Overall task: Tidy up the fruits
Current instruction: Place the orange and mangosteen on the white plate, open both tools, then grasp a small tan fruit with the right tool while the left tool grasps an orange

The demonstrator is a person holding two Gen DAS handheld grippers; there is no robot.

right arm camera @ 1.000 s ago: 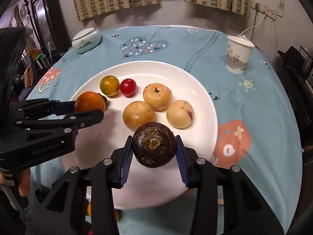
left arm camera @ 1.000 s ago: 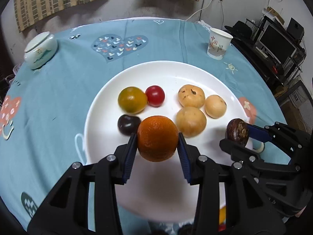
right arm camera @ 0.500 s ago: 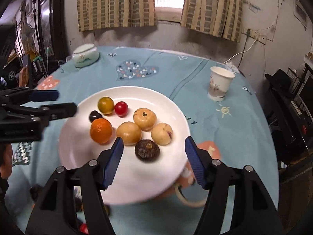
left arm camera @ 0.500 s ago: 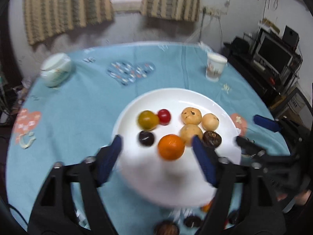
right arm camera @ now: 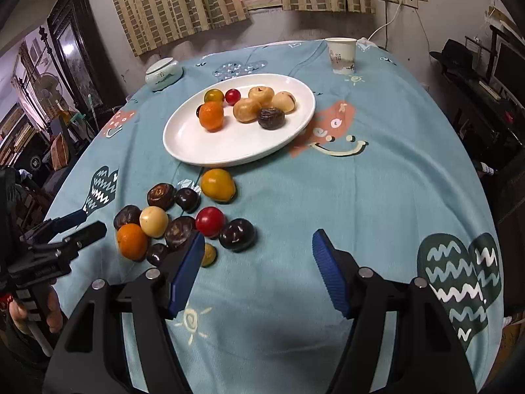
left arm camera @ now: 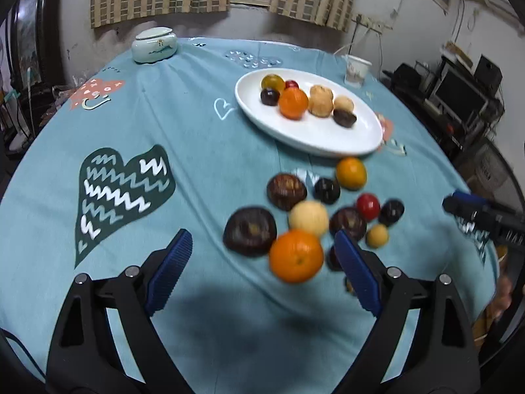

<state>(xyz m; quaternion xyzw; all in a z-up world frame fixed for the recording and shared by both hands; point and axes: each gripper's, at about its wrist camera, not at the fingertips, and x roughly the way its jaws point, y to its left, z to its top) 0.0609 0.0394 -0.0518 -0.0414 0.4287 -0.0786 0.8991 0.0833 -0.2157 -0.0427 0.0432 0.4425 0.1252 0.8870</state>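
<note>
Our left gripper (left arm camera: 262, 259) and right gripper (right arm camera: 256, 262) share one build: matte black plastic arms with triangular cut-outs, silver screw heads at the joints, and ribbed blue pads (right arm camera: 185, 274) lining each finger. White lettering marks the left gripper's black side, too small to read.

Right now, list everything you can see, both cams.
plate: one, white, mid-table
plated fruit: eight; orange, red, yellow-green, three tan, two dark; far half of plate
loose fruit: about eleven; oranges, red, pale yellow, brown, dark; on cloth, near side of plate
lidded jar: one, pale green, far left
paper cup: one, white, far right
tablecloth: one, teal, patterned, covers table
left gripper: black, blue pads, jaws opening, holds nothing
right gripper: same, jaws opening, holds nothing
</note>
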